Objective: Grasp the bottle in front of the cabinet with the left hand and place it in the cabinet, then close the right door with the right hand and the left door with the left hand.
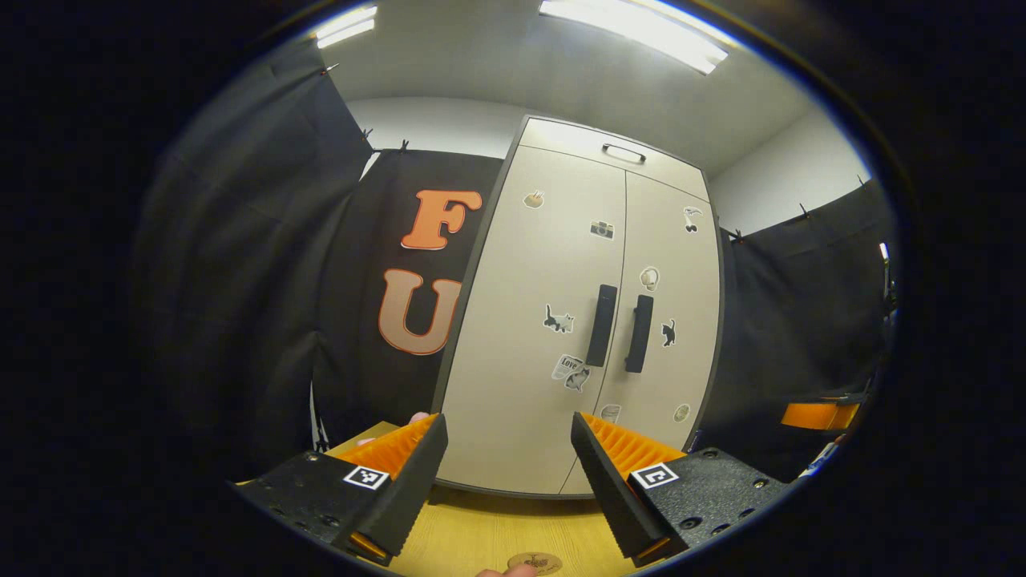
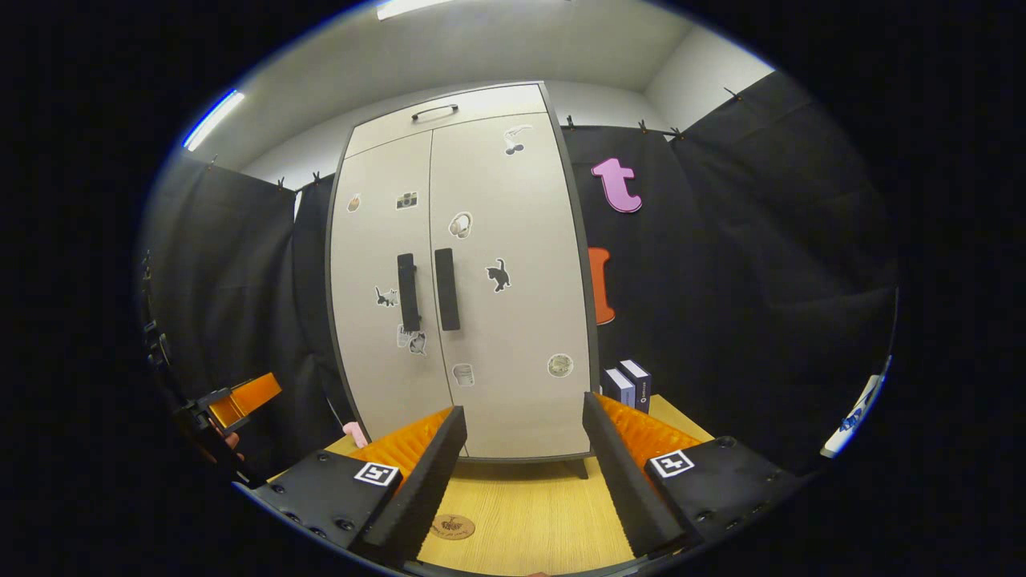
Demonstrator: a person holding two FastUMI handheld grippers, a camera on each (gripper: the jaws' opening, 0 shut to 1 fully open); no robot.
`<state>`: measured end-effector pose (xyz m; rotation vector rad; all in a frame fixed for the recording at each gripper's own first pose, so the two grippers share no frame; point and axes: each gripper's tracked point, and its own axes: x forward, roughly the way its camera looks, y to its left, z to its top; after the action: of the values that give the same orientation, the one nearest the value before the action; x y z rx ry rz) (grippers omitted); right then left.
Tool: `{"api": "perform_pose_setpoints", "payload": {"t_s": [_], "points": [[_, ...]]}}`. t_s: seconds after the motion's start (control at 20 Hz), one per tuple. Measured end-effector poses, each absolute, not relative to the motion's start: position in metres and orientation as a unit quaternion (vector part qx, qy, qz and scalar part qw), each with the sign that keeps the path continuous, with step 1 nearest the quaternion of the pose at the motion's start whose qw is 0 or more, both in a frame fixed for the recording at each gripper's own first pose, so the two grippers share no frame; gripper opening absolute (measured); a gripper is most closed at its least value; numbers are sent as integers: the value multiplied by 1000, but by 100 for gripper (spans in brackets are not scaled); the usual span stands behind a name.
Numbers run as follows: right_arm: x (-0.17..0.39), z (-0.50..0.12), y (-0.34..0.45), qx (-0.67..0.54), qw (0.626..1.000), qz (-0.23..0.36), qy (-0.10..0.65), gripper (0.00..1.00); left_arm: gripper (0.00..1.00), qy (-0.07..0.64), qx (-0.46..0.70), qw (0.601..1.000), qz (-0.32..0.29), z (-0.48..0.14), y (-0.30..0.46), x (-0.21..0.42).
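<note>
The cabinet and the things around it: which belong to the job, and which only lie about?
For the job:
- cabinet, both doors closed
- left gripper, open
- right gripper, open

Lying about:
- two small boxes
- round coaster
- table

Cabinet (image 2: 513, 304): smooth matt panels, pale, with a dark edge trim; looks like laminate. Door handles (image 2: 446, 288) matt black, plastic-looking. Stickers (image 2: 498, 275) flat, paper-like, slight sheen. Table (image 2: 529, 513): light wood grain, smooth, low sheen; a round coaster (image 2: 453, 526) on it looks like wood or cork. Booth wall (image 2: 721, 280): black cloth, matt, creased. Boxes (image 2: 627, 385) beside the cabinet: smooth card. Left gripper (image 1: 509, 473) body: rough, grainy matt plastic; inner pads (image 1: 621, 445) ribbed.
</note>
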<state>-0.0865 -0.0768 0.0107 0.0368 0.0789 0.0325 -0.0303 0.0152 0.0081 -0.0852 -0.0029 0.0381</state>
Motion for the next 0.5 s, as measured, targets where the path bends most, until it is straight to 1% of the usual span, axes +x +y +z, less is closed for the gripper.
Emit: {"api": "perform_pose_setpoints", "payload": {"t_s": [0.45,0.5], "points": [[-85,10,-80,19,999,11,39,97,95,1,-45,999,16,4,14,-26],[-85,9,-80,20,999,11,40,87,95,2,-45,999,16,4,14,-24]]}}
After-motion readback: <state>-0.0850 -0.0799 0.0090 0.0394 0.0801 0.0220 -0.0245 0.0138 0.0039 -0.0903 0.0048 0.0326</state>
